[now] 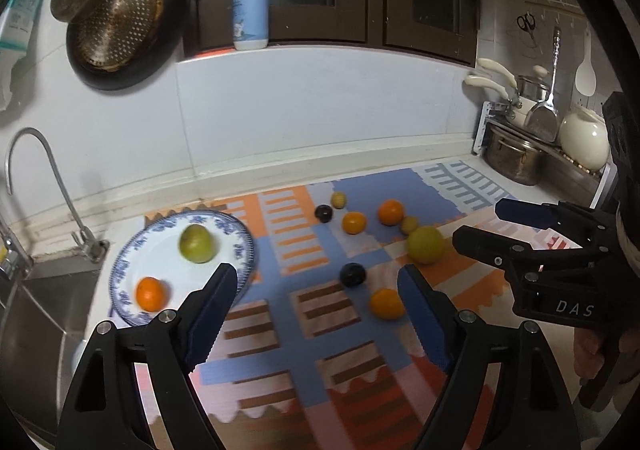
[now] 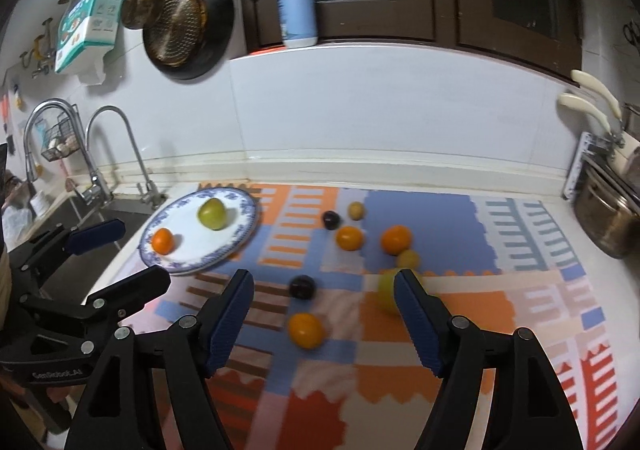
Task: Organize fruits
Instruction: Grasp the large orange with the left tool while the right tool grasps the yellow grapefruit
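Right wrist view: both the right gripper [image 2: 322, 314] and left gripper [image 1: 316, 310] are spread and empty. The near orange [image 2: 305, 330] should be straddled squarely, pinched gently, then carried far left to the plate [image 2: 240, 246], where two fruits lie.

Soft, even indoor light is falling from above, casting faint shadows under the fruit. Motion blur is smearing the plate [image 1: 240, 246] and mat [image 2: 420, 218]. Fisheye distortion is bending the edges, and dark vignetting is filling the corners.
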